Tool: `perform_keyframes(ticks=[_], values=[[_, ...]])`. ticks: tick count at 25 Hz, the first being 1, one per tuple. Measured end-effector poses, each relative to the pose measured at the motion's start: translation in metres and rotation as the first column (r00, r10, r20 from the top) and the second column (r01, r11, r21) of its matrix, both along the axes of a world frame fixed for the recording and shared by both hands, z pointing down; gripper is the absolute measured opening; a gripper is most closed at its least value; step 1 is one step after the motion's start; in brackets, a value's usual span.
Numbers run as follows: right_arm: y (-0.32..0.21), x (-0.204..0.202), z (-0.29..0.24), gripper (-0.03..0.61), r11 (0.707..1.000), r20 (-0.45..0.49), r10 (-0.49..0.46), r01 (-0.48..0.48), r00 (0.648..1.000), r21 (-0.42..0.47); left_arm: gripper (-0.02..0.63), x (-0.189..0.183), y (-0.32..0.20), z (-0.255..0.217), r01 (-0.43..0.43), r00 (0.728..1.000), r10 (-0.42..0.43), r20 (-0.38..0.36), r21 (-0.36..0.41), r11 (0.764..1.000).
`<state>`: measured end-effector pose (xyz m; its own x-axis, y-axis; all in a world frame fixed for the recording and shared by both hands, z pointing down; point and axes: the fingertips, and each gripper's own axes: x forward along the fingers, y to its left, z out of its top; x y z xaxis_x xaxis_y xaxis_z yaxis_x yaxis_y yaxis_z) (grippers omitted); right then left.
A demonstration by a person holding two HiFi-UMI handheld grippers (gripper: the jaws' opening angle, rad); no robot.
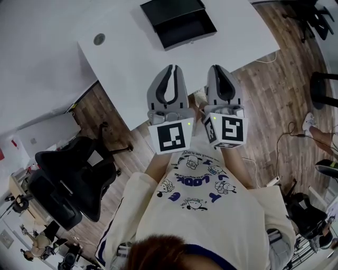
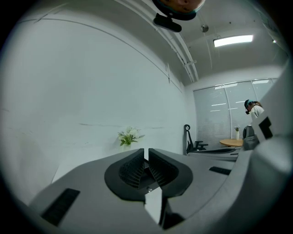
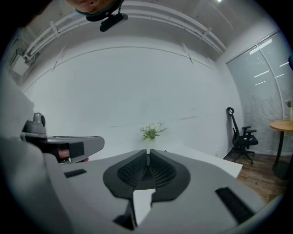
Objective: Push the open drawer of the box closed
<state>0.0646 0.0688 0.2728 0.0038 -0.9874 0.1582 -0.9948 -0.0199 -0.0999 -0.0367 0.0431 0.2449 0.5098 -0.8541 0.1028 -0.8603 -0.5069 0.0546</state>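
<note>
Box: black, resting on the white desk at its far part, near the top edge of the head view; the drawer stands pulled out of the box on the side facing the person, its dark interior exposed.

Left gripper: held up in front of the person's chest, over the near edge of the desk, pointing toward the box and well apart from it; in the left gripper view the ribbed pads are drawn almost together, only a thin slit showing at the tips; nothing is held between them.

Right gripper: held just beside the left gripper, level with it, also well apart from the box; in the right gripper view the pads meet at the tips; nothing is held between them.

Marker cubes: one on each gripper, at the end nearest the person; both face the head camera.

Surroundings: a black office chair stands on the wooden floor to the person's left; both gripper views look along the desk toward a white wall, where a small green plant stands at the far end; a second chair and a round wooden table stand to the right of the plant.
</note>
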Motion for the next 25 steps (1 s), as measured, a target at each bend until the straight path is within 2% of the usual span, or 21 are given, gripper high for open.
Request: perform_keyframes(ticks=[5,15,25], values=[[-0.020,0.011,0.006,0.040,0.999,0.002,-0.042,0.042,0.999,-0.019,0.038,0.011,-0.014,0.003,0.035,0.999,-0.035,0.008,-0.010,0.999],[-0.070,0.001,0.036,0.040,0.987,0.017,-0.141,0.142,0.990,-0.078,0.039,0.005,-0.053,0.032,0.119,0.993,-0.118,0.020,-0.064,0.991],[-0.103,0.009,0.062,0.040,0.970,0.009,-0.194,0.194,0.981,-0.144,0.038,0.016,-0.085,0.052,0.153,0.988,-0.151,0.032,-0.094,0.984]])
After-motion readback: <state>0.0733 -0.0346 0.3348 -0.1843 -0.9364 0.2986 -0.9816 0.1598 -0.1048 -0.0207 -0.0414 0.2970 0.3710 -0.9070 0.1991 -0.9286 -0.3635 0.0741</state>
